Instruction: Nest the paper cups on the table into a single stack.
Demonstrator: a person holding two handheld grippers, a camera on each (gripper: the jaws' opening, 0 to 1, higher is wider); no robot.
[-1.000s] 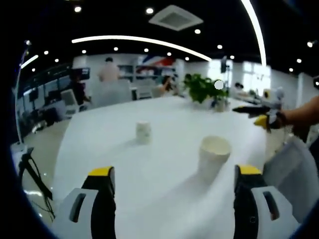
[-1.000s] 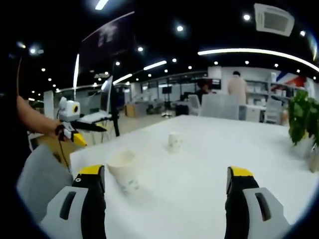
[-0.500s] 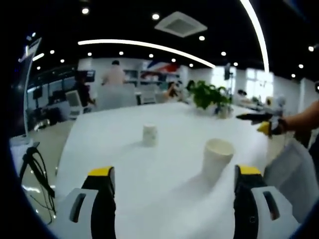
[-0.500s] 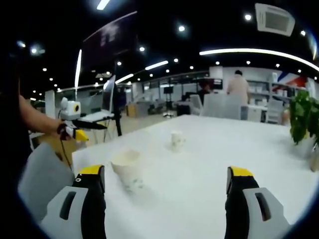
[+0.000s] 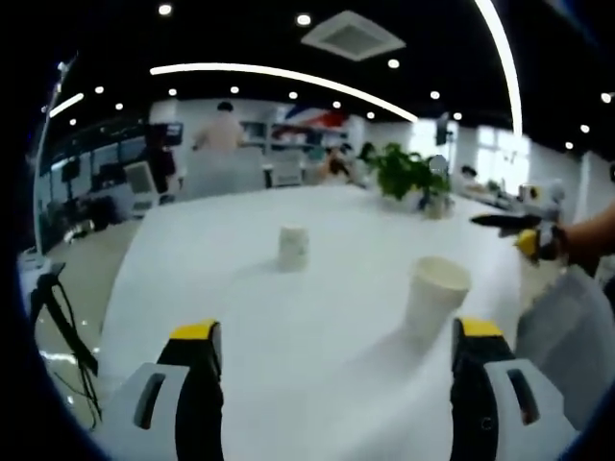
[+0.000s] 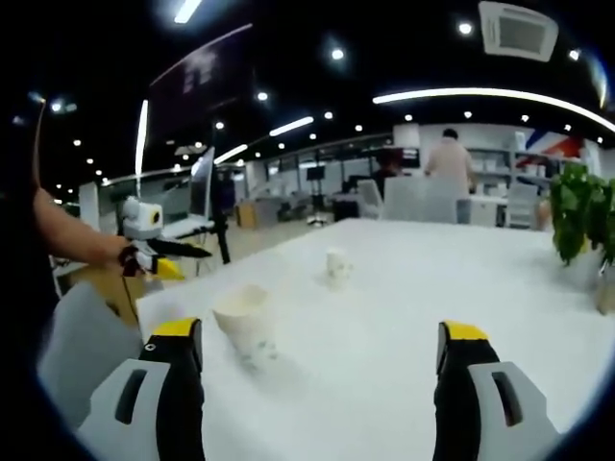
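Two paper cups stood well apart on the white counter [image 5: 288, 375]: the near cup [image 5: 435, 299] upright and mouth-up, the far cup [image 5: 293, 247] beyond it. Both the left tongs [image 5: 336, 384] and right tongs [image 6: 322, 384] hung wide and empty. A square grasp low on the near cup's wall looked wisest. Behind lay an open office with a potted plant [image 5: 408, 176].

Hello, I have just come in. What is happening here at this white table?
A person holds a two-jaw gripper in each hand over a white table. Two paper cups stand apart on it: a near cup upright with its mouth open, and a far cup towards the middle. The left gripper and right gripper are both open and hold nothing. No cup is nested yet. A potted plant stands at the far end.
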